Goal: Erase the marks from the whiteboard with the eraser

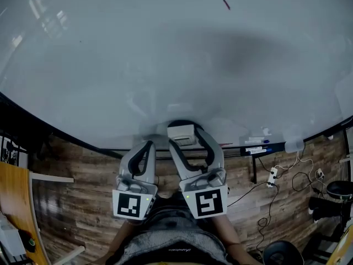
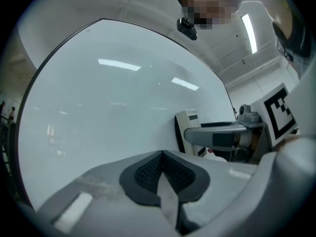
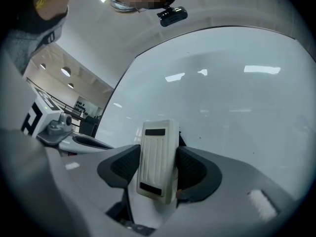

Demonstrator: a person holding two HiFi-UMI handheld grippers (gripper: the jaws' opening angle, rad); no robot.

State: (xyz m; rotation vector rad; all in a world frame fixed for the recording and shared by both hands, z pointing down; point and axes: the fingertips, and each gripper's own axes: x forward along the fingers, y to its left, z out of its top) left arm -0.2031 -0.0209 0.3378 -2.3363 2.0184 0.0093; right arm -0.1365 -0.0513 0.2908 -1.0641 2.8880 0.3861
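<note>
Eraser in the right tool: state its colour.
White, with a ribbed face and two dark bars; the eraser shows best in the right gripper view.

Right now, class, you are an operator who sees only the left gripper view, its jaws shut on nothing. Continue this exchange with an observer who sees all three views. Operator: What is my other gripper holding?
Observer: The right gripper is shut on the white eraser, which stands upright between its pads.
Operator: Is any mark left to wipe?
Observer: The head view shows one short red mark near the top of the whiteboard, right of centre.
Operator: Where is the eraser relative to that mark?
Observer: In the head view it sits low, at the board's bottom edge, well below the mark and a little to its left.
</note>
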